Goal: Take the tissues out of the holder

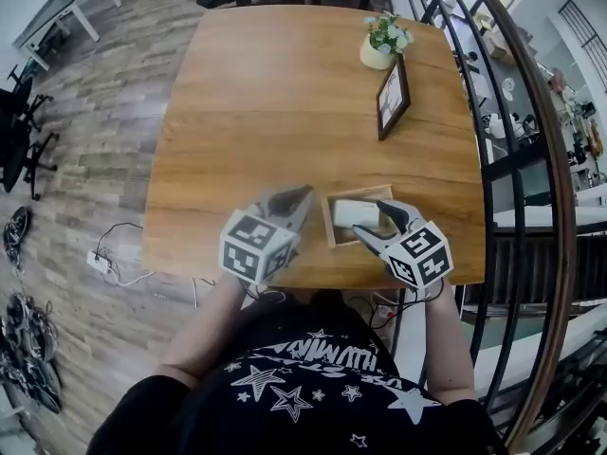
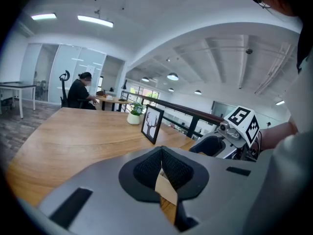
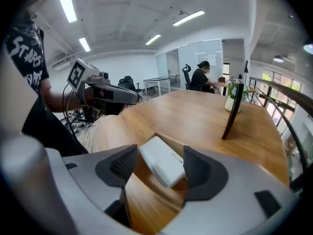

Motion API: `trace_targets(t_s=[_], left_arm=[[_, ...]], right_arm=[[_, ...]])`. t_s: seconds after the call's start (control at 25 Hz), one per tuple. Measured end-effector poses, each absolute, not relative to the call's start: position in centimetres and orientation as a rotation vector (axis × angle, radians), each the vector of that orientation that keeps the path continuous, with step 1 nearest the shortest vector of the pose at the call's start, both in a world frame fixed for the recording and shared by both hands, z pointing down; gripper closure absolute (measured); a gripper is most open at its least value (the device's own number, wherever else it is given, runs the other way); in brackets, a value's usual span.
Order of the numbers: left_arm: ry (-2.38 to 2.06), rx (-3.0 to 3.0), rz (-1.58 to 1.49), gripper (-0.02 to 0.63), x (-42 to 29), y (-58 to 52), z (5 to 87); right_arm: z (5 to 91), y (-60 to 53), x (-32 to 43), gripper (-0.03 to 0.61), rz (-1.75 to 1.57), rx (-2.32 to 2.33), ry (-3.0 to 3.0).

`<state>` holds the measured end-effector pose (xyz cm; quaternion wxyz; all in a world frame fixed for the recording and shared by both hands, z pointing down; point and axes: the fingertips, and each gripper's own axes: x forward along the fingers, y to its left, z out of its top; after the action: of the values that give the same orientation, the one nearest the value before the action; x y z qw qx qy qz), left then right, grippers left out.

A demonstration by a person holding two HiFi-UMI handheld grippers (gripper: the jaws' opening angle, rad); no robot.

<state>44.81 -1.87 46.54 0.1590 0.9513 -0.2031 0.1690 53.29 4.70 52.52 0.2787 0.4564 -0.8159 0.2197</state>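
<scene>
While the right tool (image 3: pixel 157 166) stands wide around the white tissue pack (image 1: pixel 356 213) without pressing it, the pack lies tilted inside the wooden holder (image 1: pixel 349 245) at the worktop's (image 1: pixel 266 102) near edge. Just left of the holder, the left tool (image 2: pixel 161 151) is closed and empty. A picture frame (image 1: pixel 393 98) and potted plant (image 1: pixel 384 38) stand far right.
</scene>
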Motion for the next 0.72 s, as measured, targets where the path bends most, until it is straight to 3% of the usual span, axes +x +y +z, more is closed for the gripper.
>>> trace_targets(t_s=[0.2, 0.72], left_arm=[[-0.67, 2.696, 0.471, 0.6, 45.0, -2.1, 46.1], [-0.864, 2.605, 0.45, 0.6, 44.0, -2.6, 47.2]], right_arm=[[54.1, 4.4, 53.7, 0.259, 0.558, 1.062, -2.156], [57.7, 3.9, 52.4, 0.241, 0.457, 0.729, -2.1]])
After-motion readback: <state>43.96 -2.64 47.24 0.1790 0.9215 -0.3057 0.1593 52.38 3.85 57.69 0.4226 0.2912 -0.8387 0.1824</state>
